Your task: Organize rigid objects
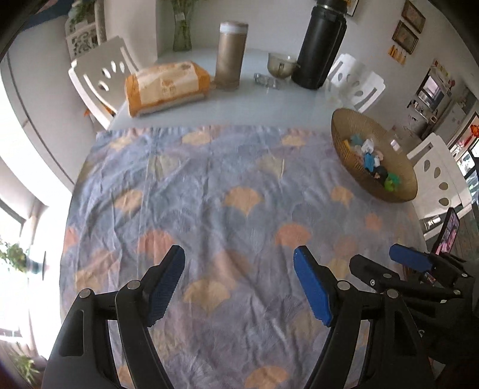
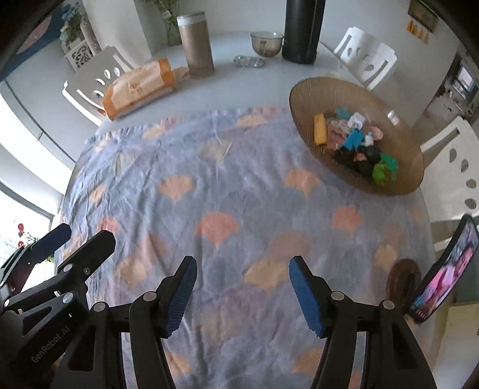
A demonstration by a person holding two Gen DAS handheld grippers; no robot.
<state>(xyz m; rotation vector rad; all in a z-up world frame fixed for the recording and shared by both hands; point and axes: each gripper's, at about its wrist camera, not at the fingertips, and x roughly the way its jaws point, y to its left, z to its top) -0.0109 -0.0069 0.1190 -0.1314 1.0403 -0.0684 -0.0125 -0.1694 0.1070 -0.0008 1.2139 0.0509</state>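
Note:
A ribbed amber bowl (image 2: 305,92) stands at the right edge of the patterned cloth (image 2: 239,194), holding several small coloured toys (image 2: 356,140). The same bowl (image 1: 344,125) shows at the right in the left wrist view. My left gripper (image 1: 239,269) is open over the near part of the cloth, nothing between its blue pads. My right gripper (image 2: 242,275) is likewise open and empty, close beside the left one. Each gripper appears at the edge of the other's view: the right gripper (image 1: 386,263) and the left gripper (image 2: 86,236).
At the table's far end sit an orange-wrapped package (image 1: 167,86), a tan canister (image 1: 230,54), a glass cup (image 1: 280,64), a black flask (image 1: 321,45) and a vase (image 1: 182,27). White chairs (image 2: 363,57) ring the table. A phone (image 2: 446,269) leans near a dark coaster (image 2: 401,278).

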